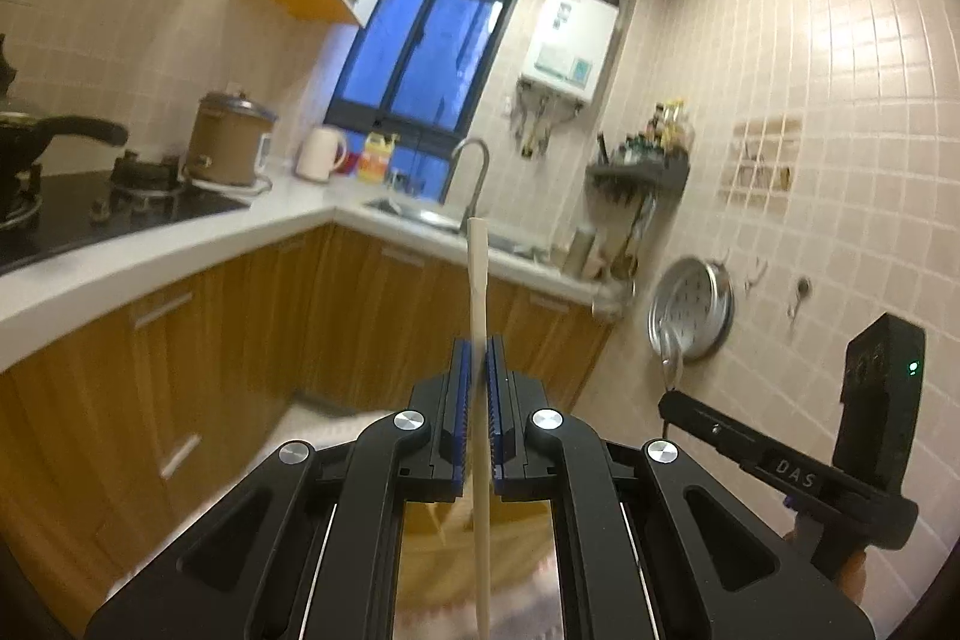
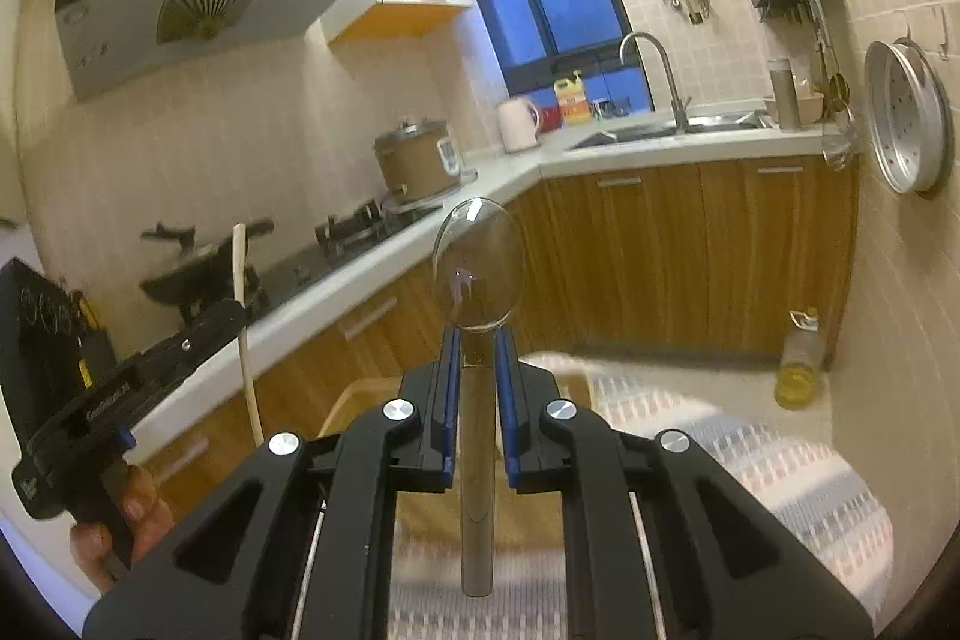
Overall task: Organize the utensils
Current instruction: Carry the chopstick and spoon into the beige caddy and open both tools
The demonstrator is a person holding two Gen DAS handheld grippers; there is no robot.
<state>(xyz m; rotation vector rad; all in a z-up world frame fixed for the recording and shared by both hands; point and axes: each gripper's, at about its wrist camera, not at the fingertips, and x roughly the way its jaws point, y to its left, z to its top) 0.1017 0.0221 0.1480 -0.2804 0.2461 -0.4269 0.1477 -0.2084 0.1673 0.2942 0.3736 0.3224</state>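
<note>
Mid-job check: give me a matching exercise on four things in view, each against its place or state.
Things:
1. wooden stick
2. metal spoon
3. kettle
4. round metal tray

Places or states:
A. hanging on the tiled wall
B. clamped in the right gripper
C. standing on the counter by the window
D. clamped in the left gripper

Pairs: 1-D, 2-B, 3-C, 4-A

"DAS" legible on black bar of right claw unit (image 1: 795, 478); other print unreadable.
</note>
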